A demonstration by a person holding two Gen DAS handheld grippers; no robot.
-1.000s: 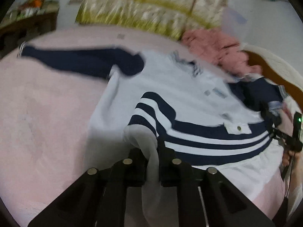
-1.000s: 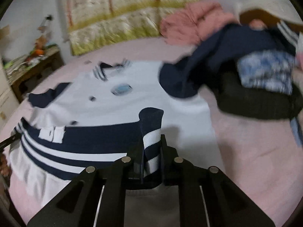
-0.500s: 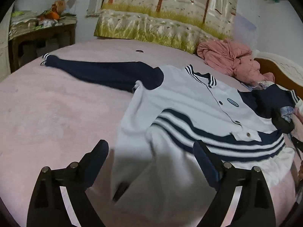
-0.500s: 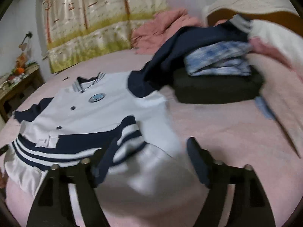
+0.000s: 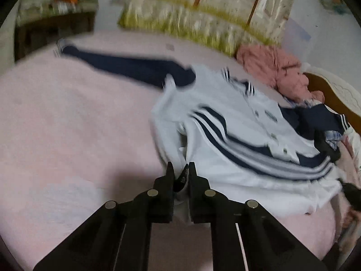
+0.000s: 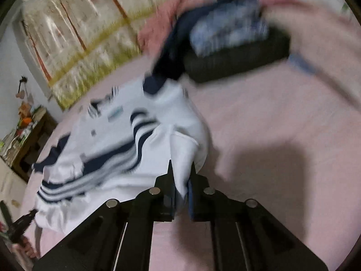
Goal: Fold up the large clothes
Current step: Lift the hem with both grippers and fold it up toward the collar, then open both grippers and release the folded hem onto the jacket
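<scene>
1. While both views are blurred, the pink bed fills most of each, with a tree-and-grass patterned curtain along its far side and a dark wooden side table at the far left.
2. The white jacket with navy stripes lies spread on the bed, its lower edge folded up over the body so the stripes bend across the middle; in the right wrist view the same jacket sits left of centre.
3. One navy sleeve stretches out flat toward the far left; the other navy sleeve runs up onto a pile of folded clothes at the far right.
4. A crumpled pink garment lies at the far edge of the bed, just beyond the jacket's collar.
5. The left claw has its jaws closing, nearly together, with a dark-and-white bit of the jacket's near edge pinched between them.
6. The right claw is closed to a narrow gap on a fold of white jacket cloth at the garment's near right side.
</scene>
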